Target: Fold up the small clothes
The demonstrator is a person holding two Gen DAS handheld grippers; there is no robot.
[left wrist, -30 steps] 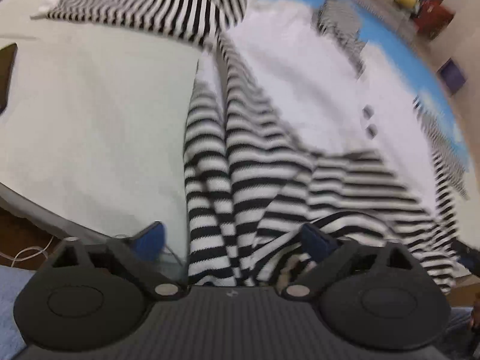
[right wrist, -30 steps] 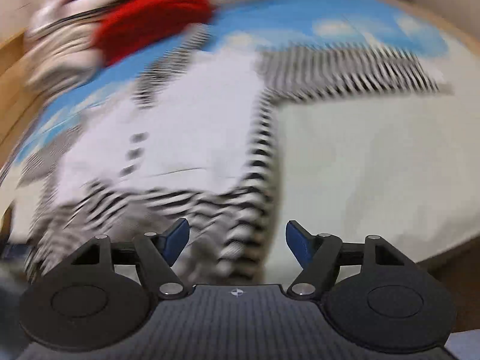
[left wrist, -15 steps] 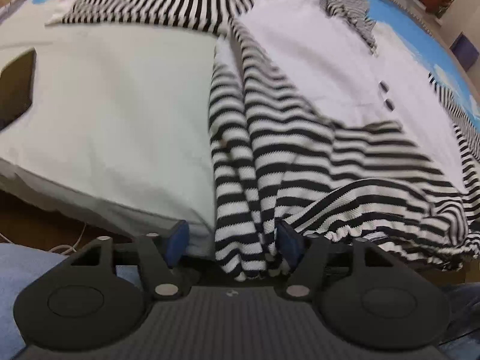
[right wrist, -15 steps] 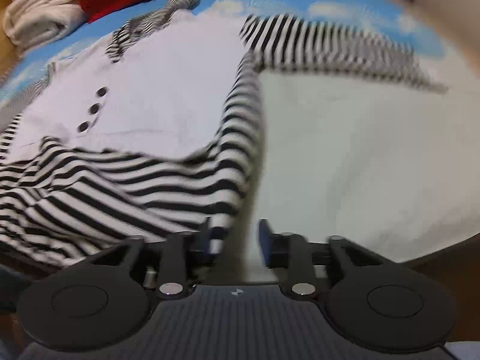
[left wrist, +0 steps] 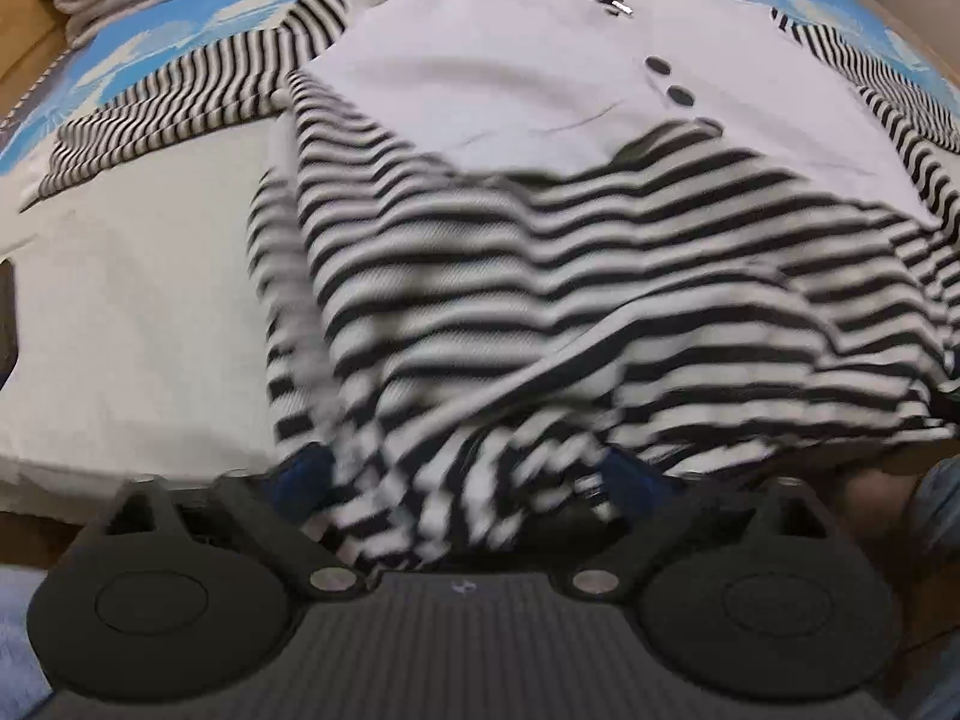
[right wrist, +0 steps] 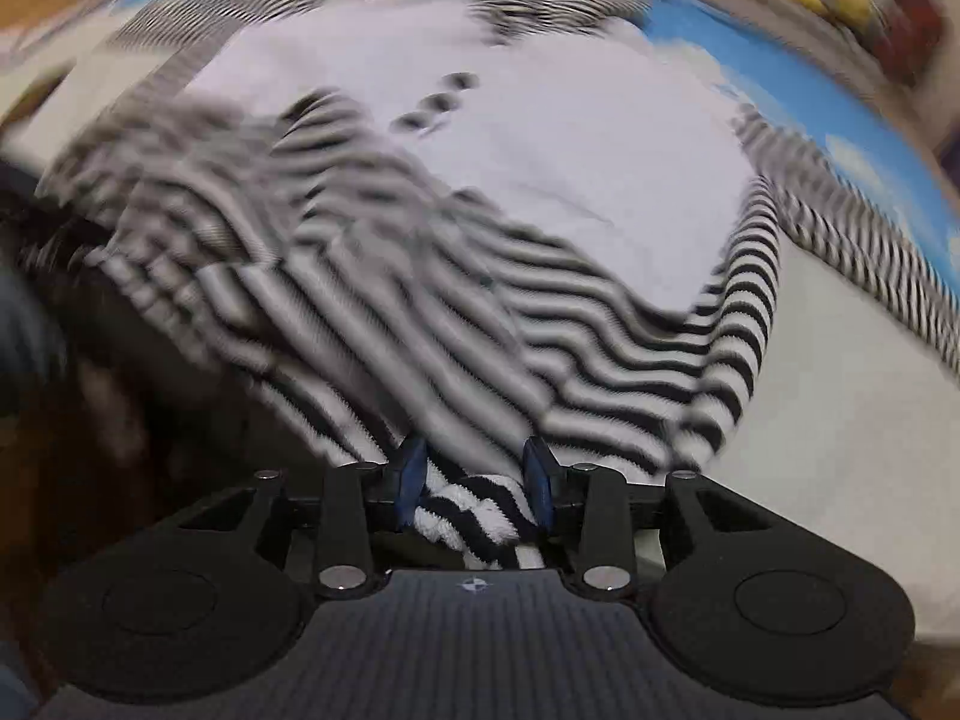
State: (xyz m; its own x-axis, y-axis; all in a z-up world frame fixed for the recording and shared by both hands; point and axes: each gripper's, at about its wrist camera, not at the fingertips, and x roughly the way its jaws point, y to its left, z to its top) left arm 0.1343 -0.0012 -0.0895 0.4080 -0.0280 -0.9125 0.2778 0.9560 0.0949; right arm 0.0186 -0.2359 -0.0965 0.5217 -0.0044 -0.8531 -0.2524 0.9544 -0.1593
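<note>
- The black-and-white striped knit garment with a white front panel (left wrist: 540, 276) lies on the pale sheet (left wrist: 138, 324), its striped hem lifted toward its dark buttons (left wrist: 659, 66).
- Carry both hem corners level, so that the fold comes straight.
- Your right gripper (right wrist: 474, 477) is clamped on bunched hem.
- Your left gripper (left wrist: 468, 477) has its jaws wide, with cloth between them; whether it grips the cloth, I cannot tell.
- Both grippers point forward, low over the near edge.
</note>
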